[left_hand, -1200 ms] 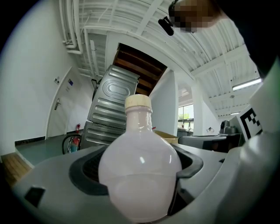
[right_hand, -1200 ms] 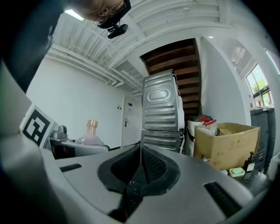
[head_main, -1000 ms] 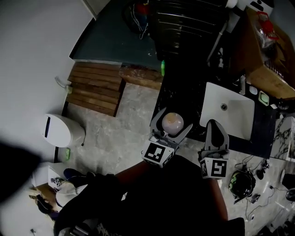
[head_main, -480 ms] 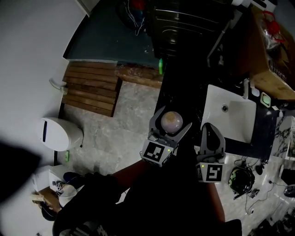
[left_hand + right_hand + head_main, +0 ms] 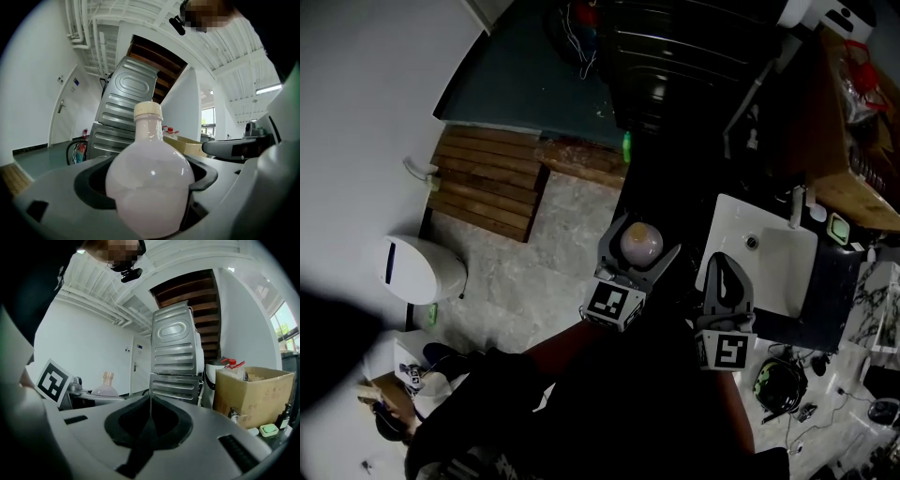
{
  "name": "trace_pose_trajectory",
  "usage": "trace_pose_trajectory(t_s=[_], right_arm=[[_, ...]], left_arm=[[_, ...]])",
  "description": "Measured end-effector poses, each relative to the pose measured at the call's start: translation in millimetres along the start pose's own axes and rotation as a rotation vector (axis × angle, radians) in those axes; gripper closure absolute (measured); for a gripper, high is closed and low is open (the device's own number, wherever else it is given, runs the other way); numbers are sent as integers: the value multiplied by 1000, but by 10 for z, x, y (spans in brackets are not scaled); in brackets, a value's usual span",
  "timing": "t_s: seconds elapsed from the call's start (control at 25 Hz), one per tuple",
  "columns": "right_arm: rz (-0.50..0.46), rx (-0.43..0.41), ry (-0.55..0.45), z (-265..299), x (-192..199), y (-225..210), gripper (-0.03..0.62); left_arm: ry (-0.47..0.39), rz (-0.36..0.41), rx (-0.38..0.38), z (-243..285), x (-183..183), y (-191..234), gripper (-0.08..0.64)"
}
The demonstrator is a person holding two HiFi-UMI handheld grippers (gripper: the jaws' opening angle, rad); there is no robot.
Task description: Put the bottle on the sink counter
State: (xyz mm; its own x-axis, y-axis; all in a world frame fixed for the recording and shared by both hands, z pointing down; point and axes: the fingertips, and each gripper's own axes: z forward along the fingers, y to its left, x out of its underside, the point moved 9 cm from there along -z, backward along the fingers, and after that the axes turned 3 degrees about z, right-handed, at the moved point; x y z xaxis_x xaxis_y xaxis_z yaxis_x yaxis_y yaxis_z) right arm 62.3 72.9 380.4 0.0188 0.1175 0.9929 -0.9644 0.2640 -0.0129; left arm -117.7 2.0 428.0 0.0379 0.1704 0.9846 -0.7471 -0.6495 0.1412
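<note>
My left gripper [image 5: 637,255] was clamped on the round-bellied, translucent pale pink bottle with a cream cap [image 5: 149,173]. Its two jaws pressed the belly from either side, and the bottle stood upright between them with its neck and cap above the jaw tips. The lower part of the belly looked milkier than the upper part.

In the head view the bottle was off any surface, over the line where the grey stone floor [image 5: 548,253] met the dark sink counter [image 5: 834,277]. It sat beside the left edge of the white rectangular sink basin [image 5: 778,267] and apart from it.

My right gripper [image 5: 727,267] was just beside the left one, over the basin's near left corner. Its jaws were pressed together with nothing between them, and their dark pads met in a single seam in the right gripper view. That view also showed the bottle off to the left, next to the left gripper's black-and-white marker cube [image 5: 51,379].

Beyond both grippers rose a stack of two grey ribbed metal machines [image 5: 176,357], with an open brown cardboard box [image 5: 253,390] to their right. A slatted wooden platform [image 5: 487,183] lay at the floor's far left edge, and a white rounded bin [image 5: 417,267] stood nearer me.
</note>
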Motion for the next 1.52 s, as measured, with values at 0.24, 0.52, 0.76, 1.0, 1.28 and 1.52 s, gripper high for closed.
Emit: trace_pose_trajectory(t_s=[0.24,0.52,0.76,1.0,1.28,1.52], right_arm=[[30,-34,20,336,65,-247,552],[47,-71,38,727,93,-443,552],[51,-93,51,1057,130,-635,552],[54,-88,63,1202,139,-794,552],[89,-73,100,1336,372,-909,552],[117,-75,127,1446,472,-1004,552]], left_arm=[[-5,45,-24,421,-3,191,160],[57,81,-69,915,59,500,160],[94,115,-82,1371,222,725,160],[158,109,-81,1664,500,761,160],[226,123,-67,1913,792,790,160],[288,149,-90,2136,1005,834,160]])
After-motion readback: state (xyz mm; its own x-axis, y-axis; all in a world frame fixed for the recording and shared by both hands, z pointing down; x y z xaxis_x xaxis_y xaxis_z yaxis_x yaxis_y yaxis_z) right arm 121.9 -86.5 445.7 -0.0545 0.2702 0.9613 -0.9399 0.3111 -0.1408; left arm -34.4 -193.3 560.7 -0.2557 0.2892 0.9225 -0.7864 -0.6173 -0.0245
